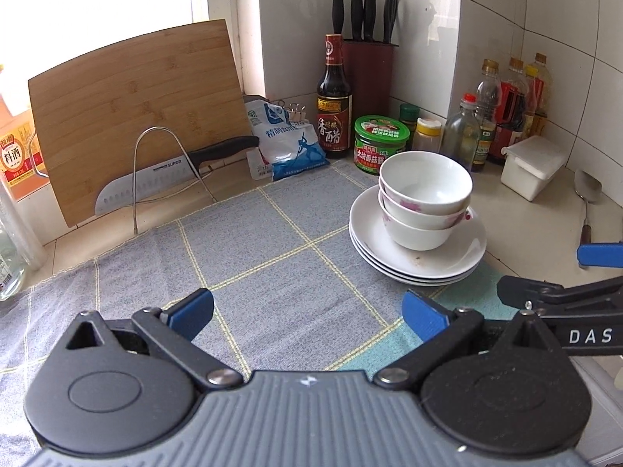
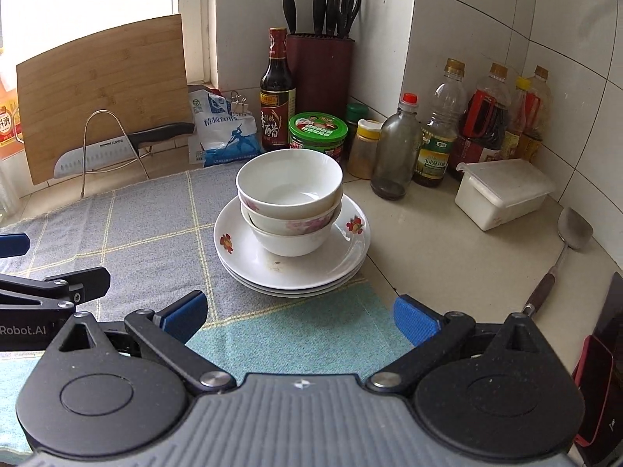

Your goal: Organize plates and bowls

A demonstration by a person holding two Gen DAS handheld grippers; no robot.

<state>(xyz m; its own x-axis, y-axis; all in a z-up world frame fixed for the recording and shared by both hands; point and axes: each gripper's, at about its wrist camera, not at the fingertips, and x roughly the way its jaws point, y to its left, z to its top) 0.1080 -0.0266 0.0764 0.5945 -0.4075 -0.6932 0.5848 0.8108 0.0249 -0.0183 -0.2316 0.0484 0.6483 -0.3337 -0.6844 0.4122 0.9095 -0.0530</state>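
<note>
White bowls (image 2: 290,202), three nested, sit on stacked plates (image 2: 292,268) on my cloth-covered surface (image 1: 272,241); my left tool (image 1: 307,313) and right tool (image 2: 300,313) both hang released, holding nothing.

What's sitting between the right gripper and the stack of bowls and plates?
Only cloth: in the right wrist view, the checked mat runs bare from the open right gripper to the plates under the bowls.

A bamboo cutting board (image 2: 103,93) leaned at the counter's back-left edge, a knife (image 2: 117,148) in its wire rack. A knife block (image 2: 321,74) filled the back corner, behind a vinegar bottle (image 2: 277,93). A spatula (image 2: 564,249) lay near the right edge.
</note>
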